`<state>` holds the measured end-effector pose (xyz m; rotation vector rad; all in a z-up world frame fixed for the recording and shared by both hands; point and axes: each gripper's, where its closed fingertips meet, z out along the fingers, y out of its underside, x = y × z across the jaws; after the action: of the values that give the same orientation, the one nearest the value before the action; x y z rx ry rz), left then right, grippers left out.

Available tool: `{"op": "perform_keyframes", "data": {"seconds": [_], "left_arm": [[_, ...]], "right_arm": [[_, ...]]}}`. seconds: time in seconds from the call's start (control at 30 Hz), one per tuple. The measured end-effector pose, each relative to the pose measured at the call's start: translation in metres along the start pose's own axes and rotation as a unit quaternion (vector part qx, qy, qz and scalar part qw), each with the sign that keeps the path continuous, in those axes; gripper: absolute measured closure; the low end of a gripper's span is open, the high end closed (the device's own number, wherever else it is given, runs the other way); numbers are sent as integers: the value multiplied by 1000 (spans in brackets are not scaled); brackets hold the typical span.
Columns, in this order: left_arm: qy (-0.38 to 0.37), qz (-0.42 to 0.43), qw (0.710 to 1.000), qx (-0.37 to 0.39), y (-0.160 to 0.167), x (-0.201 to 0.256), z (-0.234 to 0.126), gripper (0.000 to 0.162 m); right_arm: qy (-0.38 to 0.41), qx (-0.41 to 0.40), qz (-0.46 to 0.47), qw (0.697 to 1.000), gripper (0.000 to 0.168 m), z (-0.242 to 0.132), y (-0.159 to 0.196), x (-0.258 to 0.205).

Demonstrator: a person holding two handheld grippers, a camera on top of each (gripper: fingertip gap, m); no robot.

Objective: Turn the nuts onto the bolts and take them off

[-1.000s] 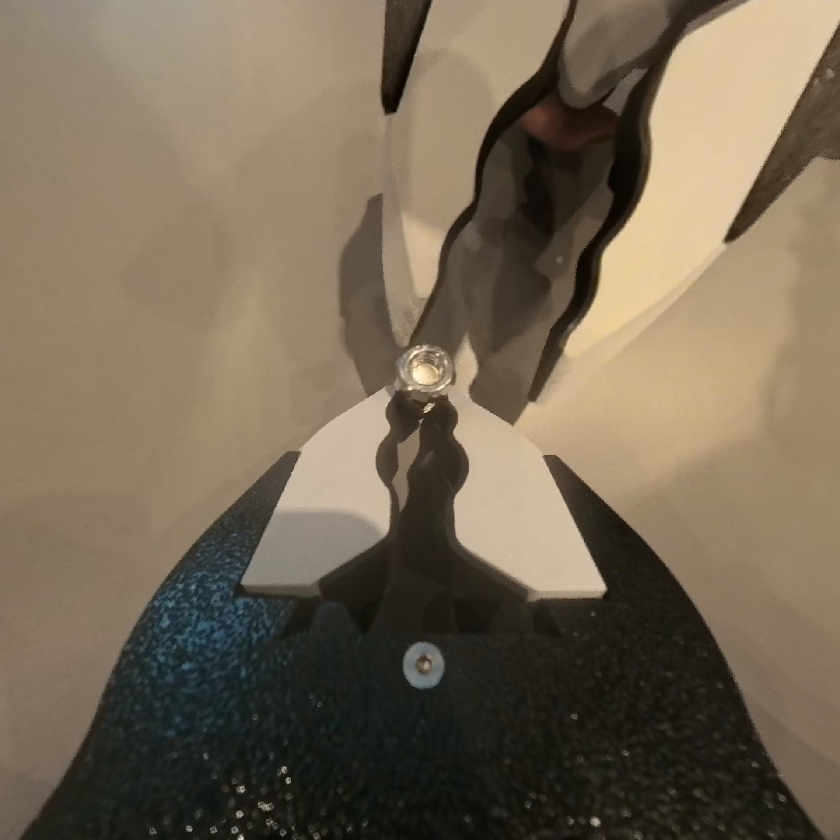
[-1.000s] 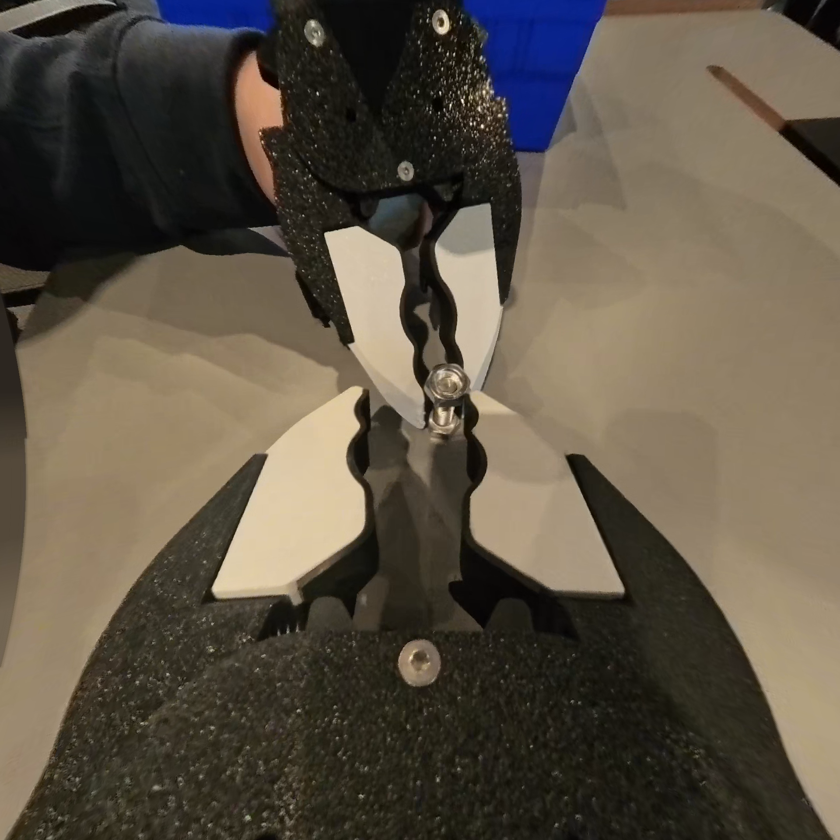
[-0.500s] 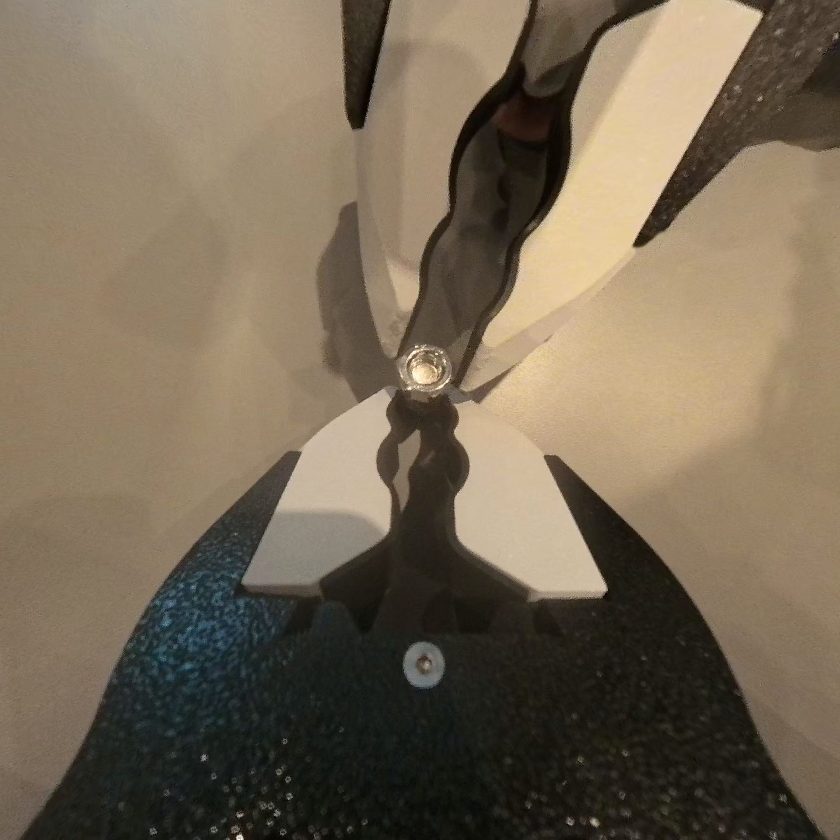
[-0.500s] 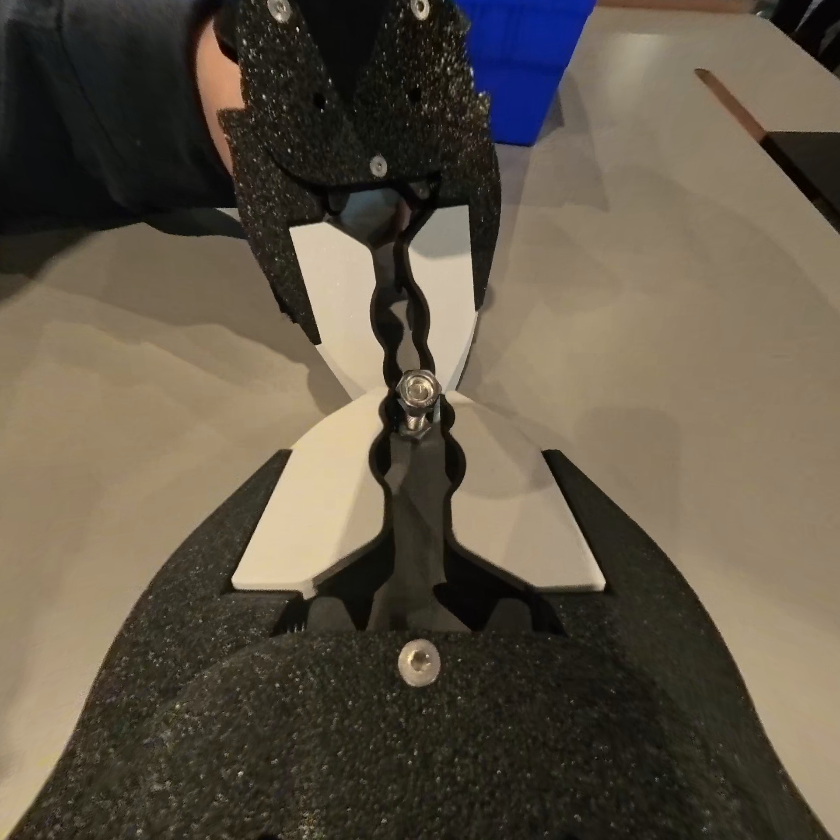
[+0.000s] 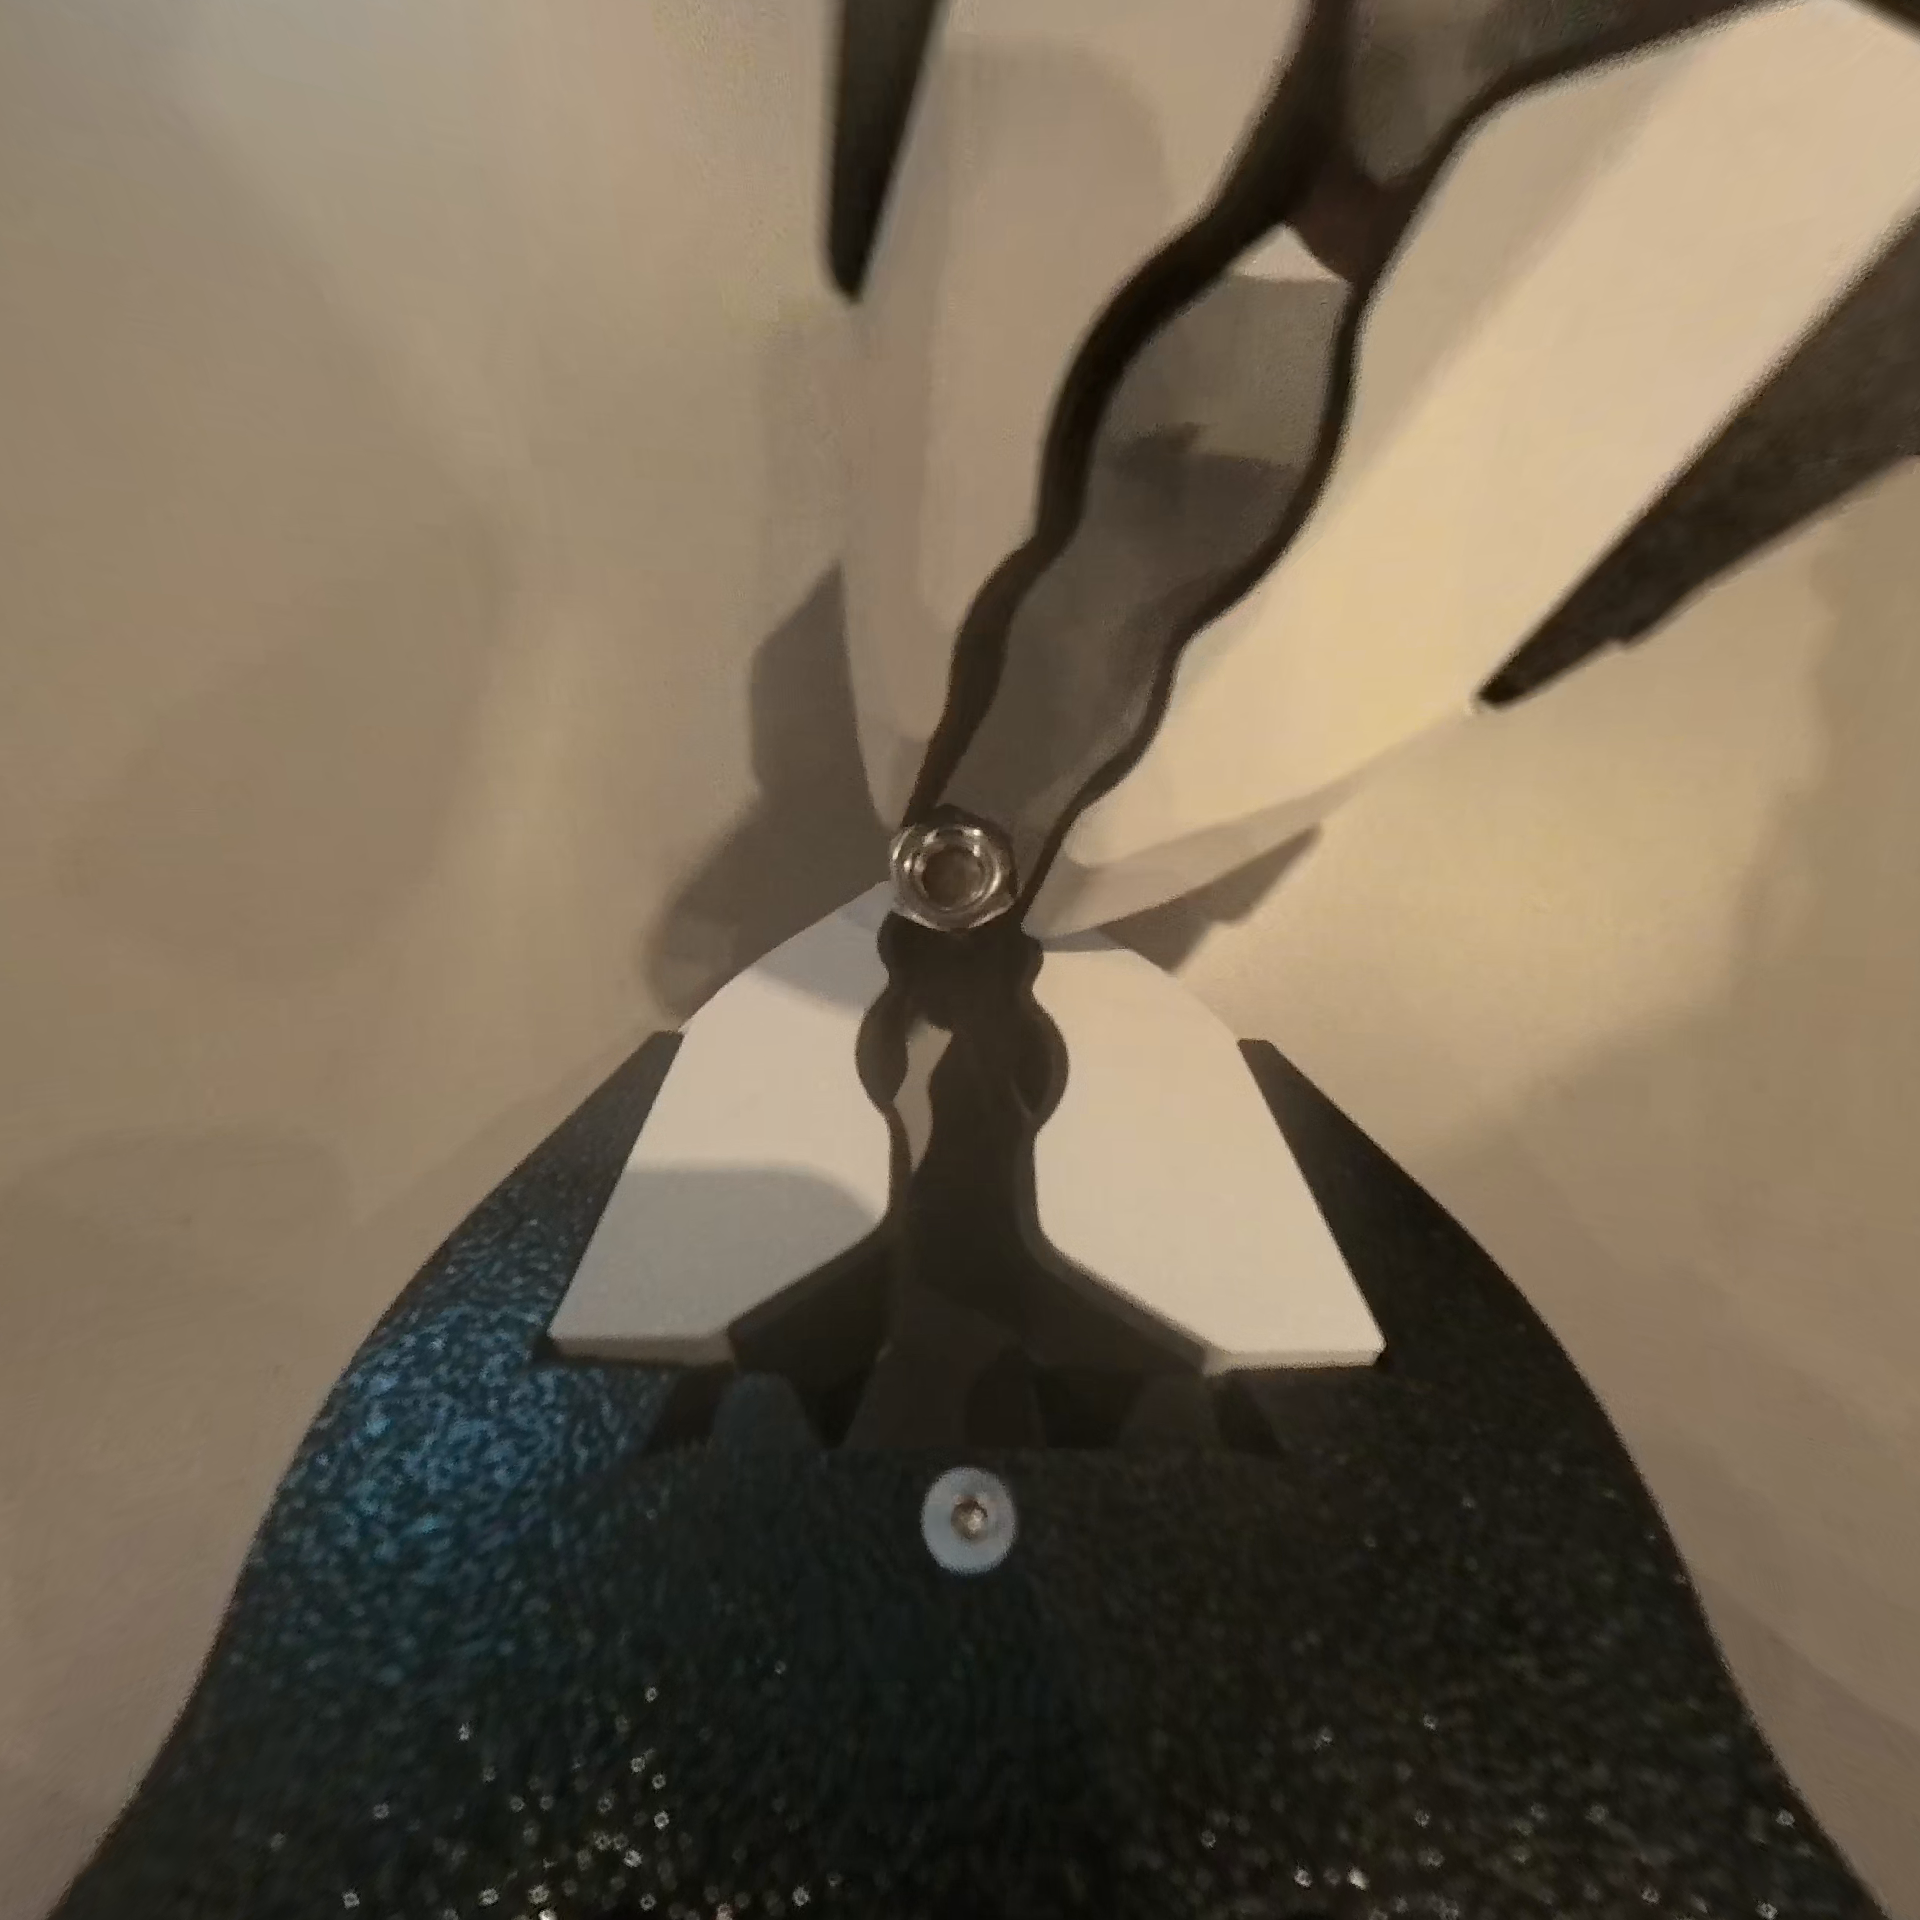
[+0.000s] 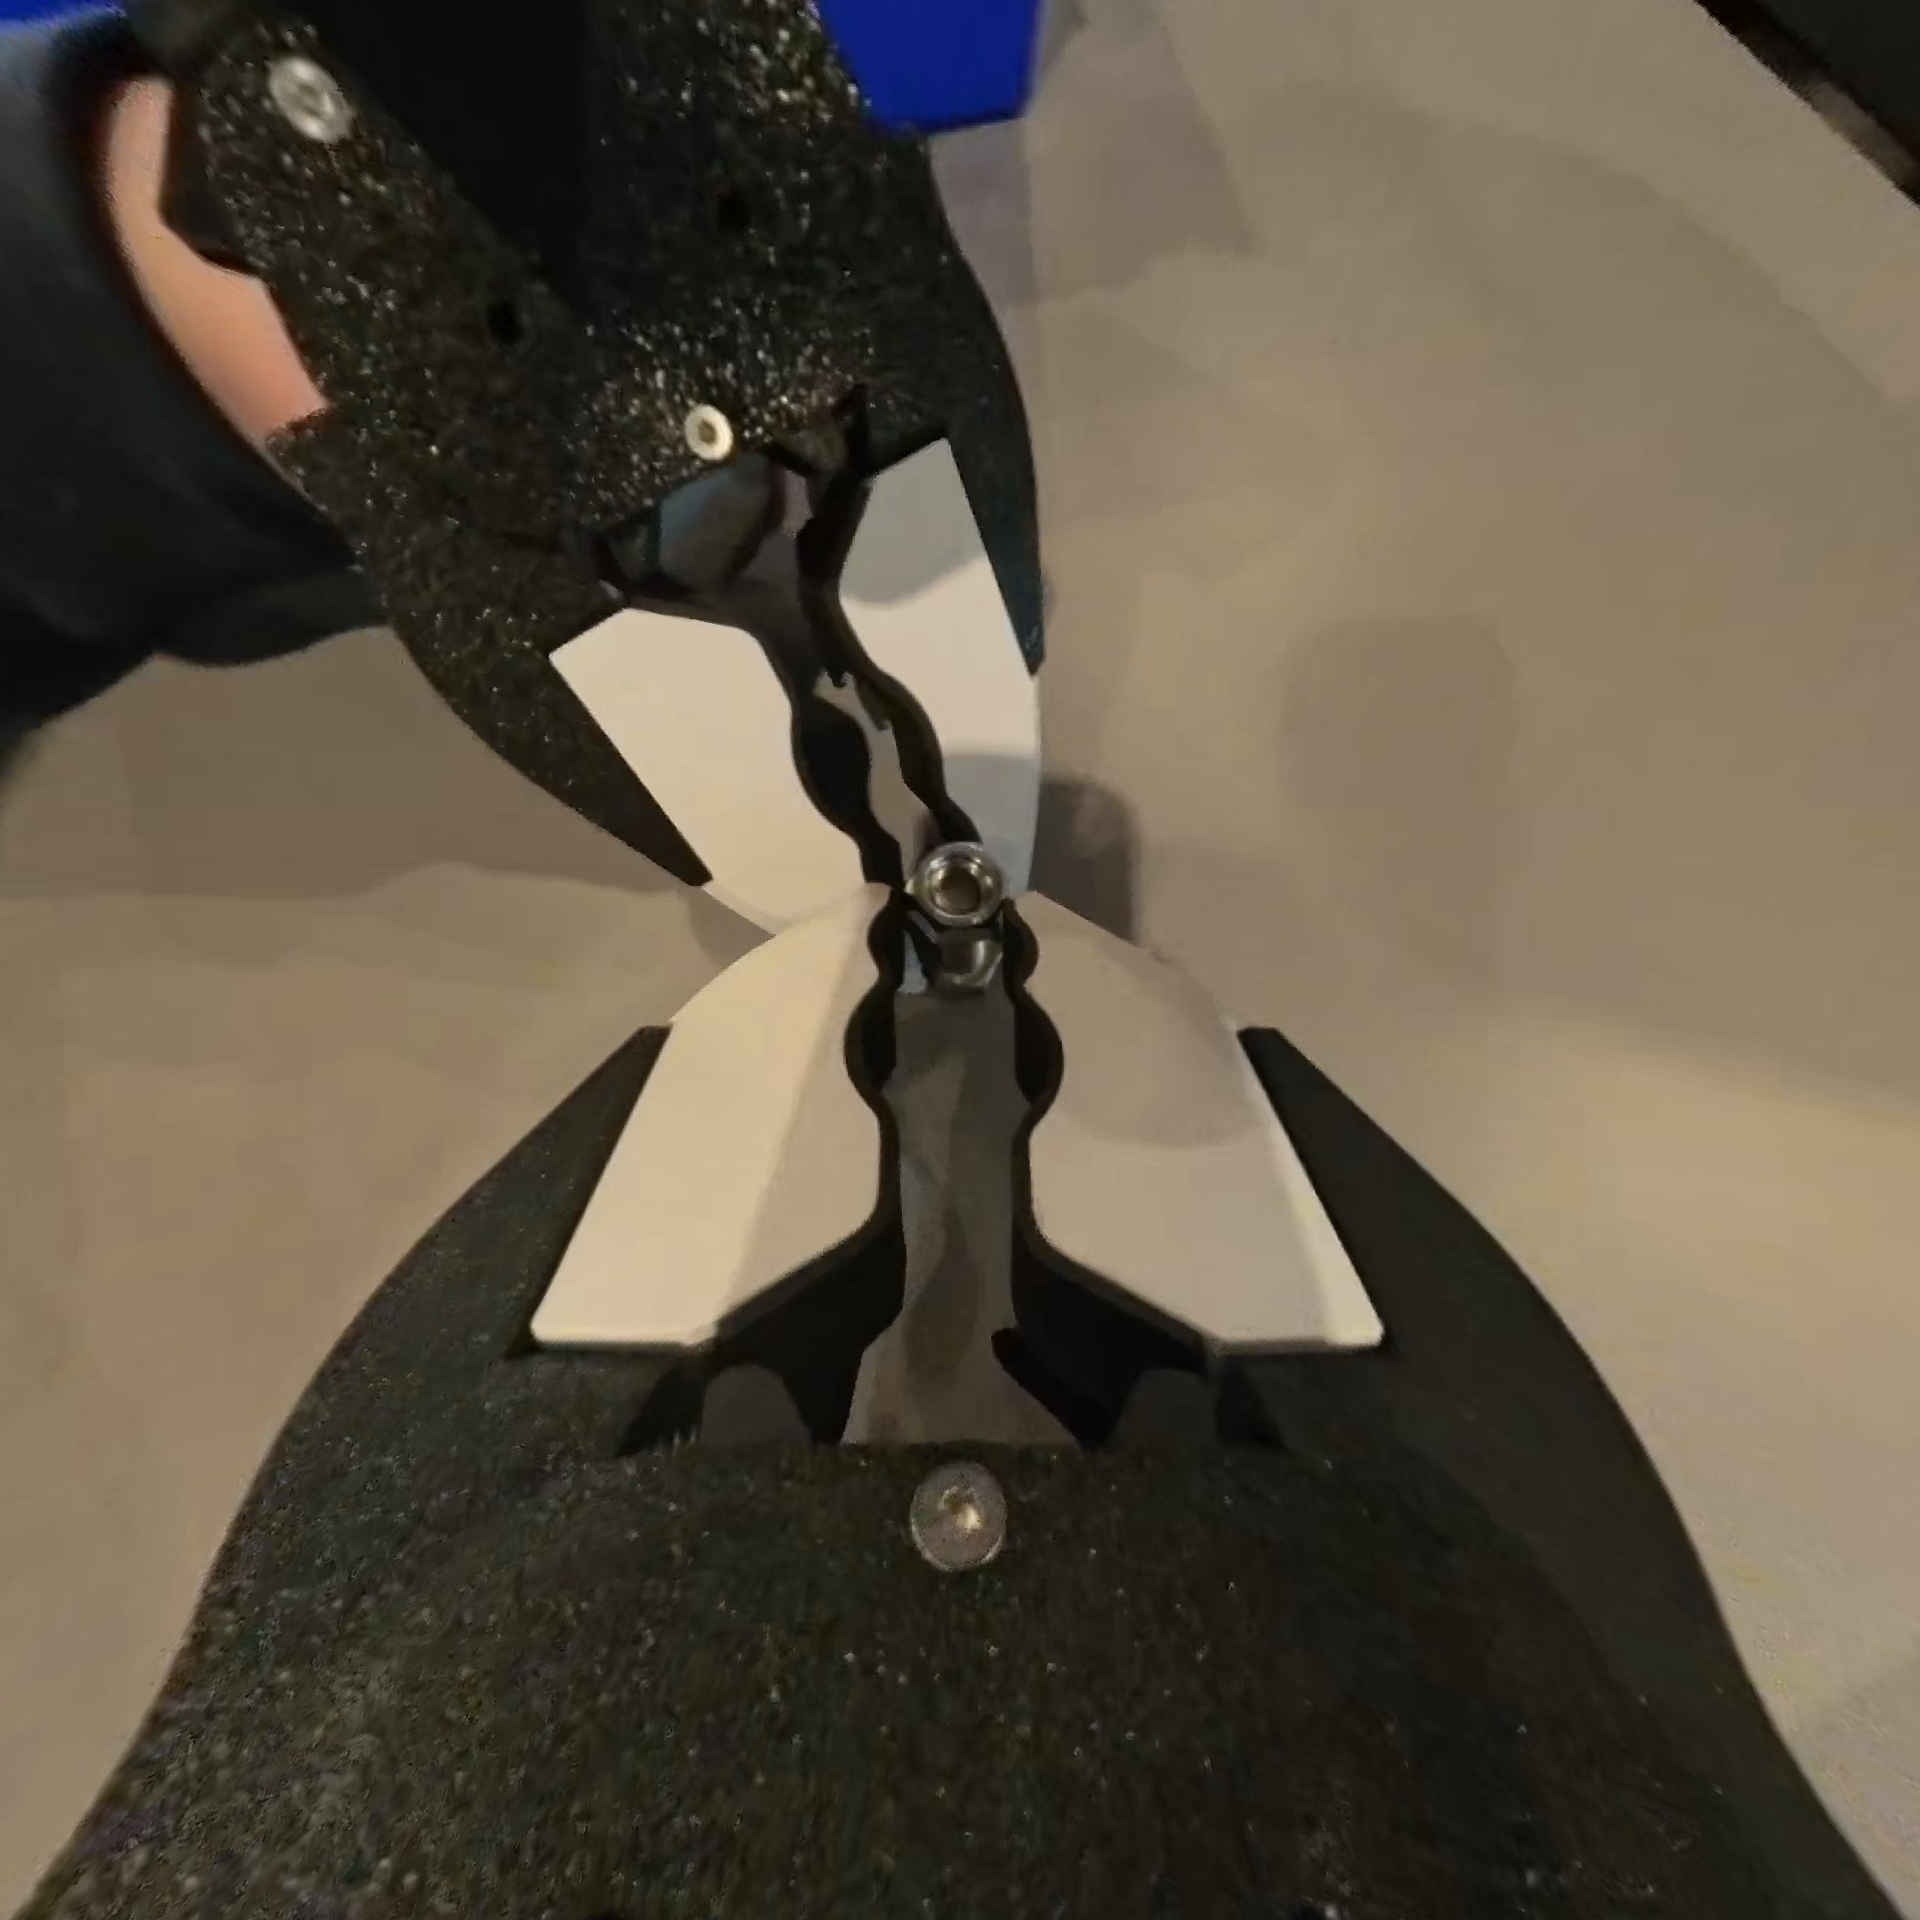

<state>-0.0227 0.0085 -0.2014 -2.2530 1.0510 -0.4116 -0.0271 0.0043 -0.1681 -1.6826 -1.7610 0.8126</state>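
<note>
Two grippers tip to tip over grey table (image 6: 1558,935): left gripper (image 5: 951,914) clamped on nut (image 5: 949,868); right gripper (image 6: 951,935), from 6 o'clock, pinching bolt (image 6: 954,899).

Nut (image 5: 950,876) and bolt (image 6: 951,961), held off the table

We see a shiny silver hex nut, end-on, bore toward us; the short steel bolt sits just behind it, its head (image 6: 954,891) facing the right wrist view.
</note>
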Motion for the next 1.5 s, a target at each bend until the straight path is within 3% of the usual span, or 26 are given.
{"op": "perform_keyframes", "data": {"seconds": [0.03, 0.33, 0.47, 0.63, 0.9, 1.03, 1.23, 1.5], "left_arm": [[-1, 1, 1000, 0, 0, 0, 0, 147], [-3, 0, 1000, 2, 0, -1, 0, 146], [-3, 0, 1000, 2, 0, -1, 0, 146], [-2, 0, 1000, 3, 0, -1, 0, 146], [-2, -1, 1000, 4, 0, 0, 0, 146], [-2, 1, 1000, 4, 0, 0, 0, 146], [-3, 2, 1000, 4, 0, 1, 0, 147], [-4, 1, 1000, 5, 0, 1, 0, 147]], "right_arm": [[18, 0, 4, 1000, 150, -1, 1, 0], [65, 33, -14, 997, 146, -5, -5, 3], [0, 73, -26, 997, 138, -12, -11, 0], [-48, 88, -27, 995, 140, -10, -4, 0], [-33, 73, -55, 995, 145, -11, 3, 7], [-71, 36, -35, 996, 144, -15, 22, 10], [8, 29, -27, 999, 143, -13, 25, 39], [31, -24, -24, 999, 138, 13, 29, 48]]}}
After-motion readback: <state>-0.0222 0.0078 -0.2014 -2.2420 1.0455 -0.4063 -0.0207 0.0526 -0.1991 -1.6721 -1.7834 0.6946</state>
